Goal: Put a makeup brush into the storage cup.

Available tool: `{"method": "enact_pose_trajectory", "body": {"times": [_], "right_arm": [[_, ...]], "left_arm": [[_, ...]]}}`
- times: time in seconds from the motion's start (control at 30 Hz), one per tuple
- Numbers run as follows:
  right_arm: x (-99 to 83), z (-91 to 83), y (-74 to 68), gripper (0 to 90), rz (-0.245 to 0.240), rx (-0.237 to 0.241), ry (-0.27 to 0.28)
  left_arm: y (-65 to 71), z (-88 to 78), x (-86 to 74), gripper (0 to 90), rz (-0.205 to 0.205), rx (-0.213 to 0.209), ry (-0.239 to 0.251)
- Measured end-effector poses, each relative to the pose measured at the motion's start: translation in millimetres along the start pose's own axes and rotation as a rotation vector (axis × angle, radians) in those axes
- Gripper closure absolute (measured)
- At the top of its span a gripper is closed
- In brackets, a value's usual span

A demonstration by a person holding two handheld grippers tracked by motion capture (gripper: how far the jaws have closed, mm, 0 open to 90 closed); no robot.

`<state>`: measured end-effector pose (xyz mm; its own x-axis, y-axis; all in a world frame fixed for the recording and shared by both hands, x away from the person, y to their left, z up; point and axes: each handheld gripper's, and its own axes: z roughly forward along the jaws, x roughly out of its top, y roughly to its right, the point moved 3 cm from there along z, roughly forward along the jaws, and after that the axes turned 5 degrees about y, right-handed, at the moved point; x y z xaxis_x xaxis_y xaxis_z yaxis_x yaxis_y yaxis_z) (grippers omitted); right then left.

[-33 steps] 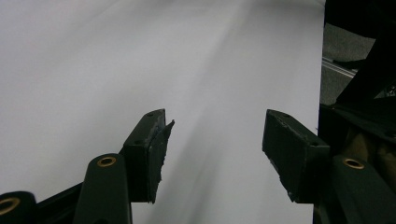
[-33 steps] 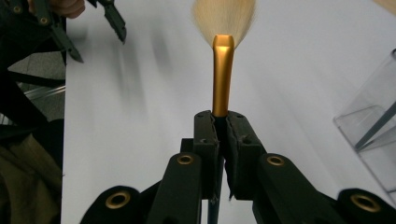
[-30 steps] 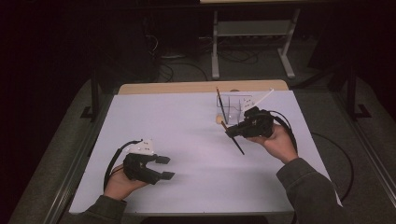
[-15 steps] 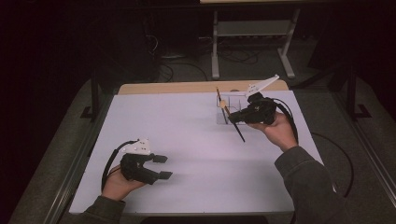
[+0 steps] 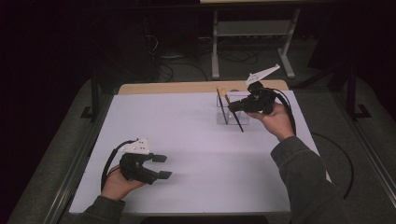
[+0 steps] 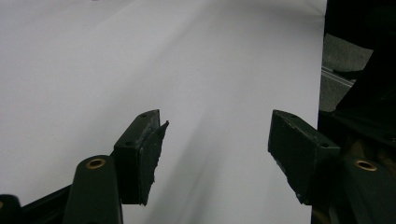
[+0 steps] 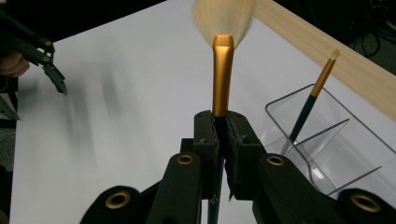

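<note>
My right gripper [image 5: 233,107] [image 7: 223,127] is shut on a makeup brush [image 5: 238,123] with a gold ferrule [image 7: 222,70] and pale bristles. It holds the brush slanted above a clear organizer [image 5: 219,120] [image 7: 338,156] at the table's back right. A second, thinner brush [image 5: 221,106] [image 7: 309,102] stands in that organizer. My left gripper [image 5: 162,166] [image 6: 217,149] rests near the front left of the white table. Its jaws have just been opening a little and stand open with nothing between them.
The white table top [image 5: 196,140] ends in a wooden strip [image 5: 187,87] along the back edge. A metal stand [image 5: 252,32] and cables lie on the dark floor behind. A dark metal rail [image 5: 74,168] runs along the table's left side.
My right hand has carried the brush up and toward the back right, over the organizer. The left hand has stayed where it was.
</note>
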<state>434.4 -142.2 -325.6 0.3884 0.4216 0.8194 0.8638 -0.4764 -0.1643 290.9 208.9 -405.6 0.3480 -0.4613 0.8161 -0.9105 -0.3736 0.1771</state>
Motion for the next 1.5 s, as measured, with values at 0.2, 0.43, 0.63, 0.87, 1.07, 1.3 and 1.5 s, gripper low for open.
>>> {"method": "enact_pose_trajectory", "body": {"times": [0.2,0.43,0.63,0.87,1.07,1.3,1.5], "right_arm": [[6.8,-0.6,7.9,82.8,-0.001,-0.018,0.01],[14.9,-0.5,18.5,82.8,0.004,-0.038,0.026],[21.7,0.8,27.3,82.8,0.012,-0.054,0.032],[30.7,3.7,35.5,82.8,0.016,-0.076,0.033],[39.0,6.5,41.7,82.8,0.015,-0.093,0.036],[43.6,12.5,48.8,82.8,0.029,-0.105,0.029],[53.0,11.1,51.9,82.8,0.025,-0.117,0.036]], "left_arm": [[0.4,-0.3,0.1,34.4,-0.002,0.0,0.003],[-2.0,-1.9,-0.1,34.4,-0.001,-0.001,0.008],[-4.3,-2.7,-1.2,34.2,0.006,-0.003,-0.001],[-3.9,-2.6,-1.1,33.9,-0.001,-0.002,0.006],[-6.1,-5.7,-1.7,33.9,-0.007,0.003,0.018],[-8.2,-7.5,-2.2,33.9,-0.01,0.004,0.025],[-9.0,-8.4,-2.3,33.7,-0.012,0.004,0.027]]}}
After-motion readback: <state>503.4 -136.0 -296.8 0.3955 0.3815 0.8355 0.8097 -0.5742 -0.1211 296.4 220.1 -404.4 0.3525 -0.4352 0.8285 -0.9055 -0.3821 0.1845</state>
